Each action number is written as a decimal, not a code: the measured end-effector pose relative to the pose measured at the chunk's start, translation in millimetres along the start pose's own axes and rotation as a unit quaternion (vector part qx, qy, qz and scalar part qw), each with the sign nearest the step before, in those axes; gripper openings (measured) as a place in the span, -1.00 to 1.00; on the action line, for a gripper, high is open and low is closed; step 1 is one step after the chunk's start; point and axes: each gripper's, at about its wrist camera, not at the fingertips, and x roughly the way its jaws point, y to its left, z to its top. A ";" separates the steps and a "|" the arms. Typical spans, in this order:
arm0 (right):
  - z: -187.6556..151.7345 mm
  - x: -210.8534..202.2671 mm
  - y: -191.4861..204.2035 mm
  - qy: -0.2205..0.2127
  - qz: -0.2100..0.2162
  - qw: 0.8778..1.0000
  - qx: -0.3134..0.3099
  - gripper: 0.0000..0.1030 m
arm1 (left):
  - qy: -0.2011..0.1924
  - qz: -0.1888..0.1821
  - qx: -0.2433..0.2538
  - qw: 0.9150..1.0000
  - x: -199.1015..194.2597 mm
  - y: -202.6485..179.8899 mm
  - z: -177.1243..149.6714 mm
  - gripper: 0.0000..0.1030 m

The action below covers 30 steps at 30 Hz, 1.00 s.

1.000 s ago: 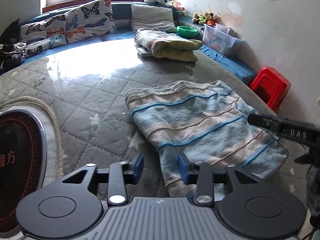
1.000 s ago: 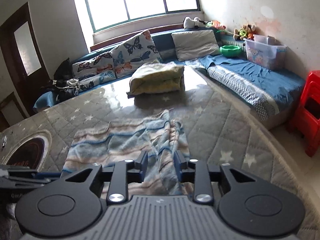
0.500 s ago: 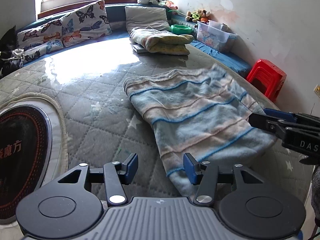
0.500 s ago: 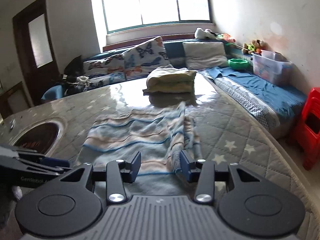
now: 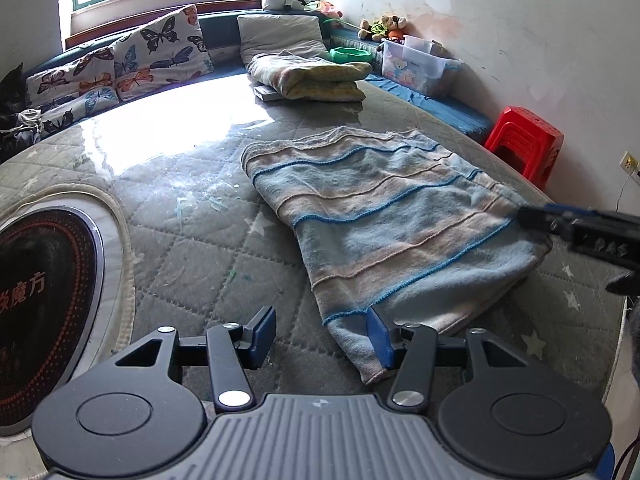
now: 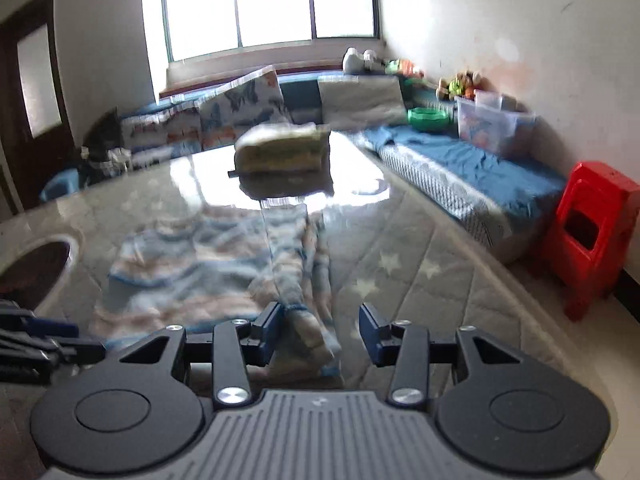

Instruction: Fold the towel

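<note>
Both grippers have spread and drawn back from the towel [image 5: 384,232], which lies doubled on the bed [image 5: 192,240], left gripper [image 5: 322,334] and right gripper [image 6: 318,328] empty at its near corners; likely regrasping for another fold.

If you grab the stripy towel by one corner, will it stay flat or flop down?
Probably flop: the striped towel lies in soft wrinkles and sags over its own folded layers. It looks thick and fuzzy, so the fingers should grip it without slipping. Doubled over, it may feel a bit heavy.
</note>
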 end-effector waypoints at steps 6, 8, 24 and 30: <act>4.5 8.9 16.9 0.004 0.071 0.997 -0.015 -0.17 | -0.001 0.000 0.000 1.000 -0.4 -0.2 -1.1 0.05; 2.7 20.8 13.2 0.022 0.072 0.997 -0.002 -0.20 | -0.001 -0.001 0.000 1.000 -0.7 0.3 -1.3 0.06; 37.2 69.1 18.1 0.044 0.066 0.997 -0.003 -0.31 | 0.002 -0.005 -0.001 1.000 1.7 5.3 0.9 0.11; 46.6 93.8 22.5 0.057 0.043 0.997 -0.008 -0.31 | 0.004 -0.009 0.002 1.000 2.7 6.7 1.7 0.12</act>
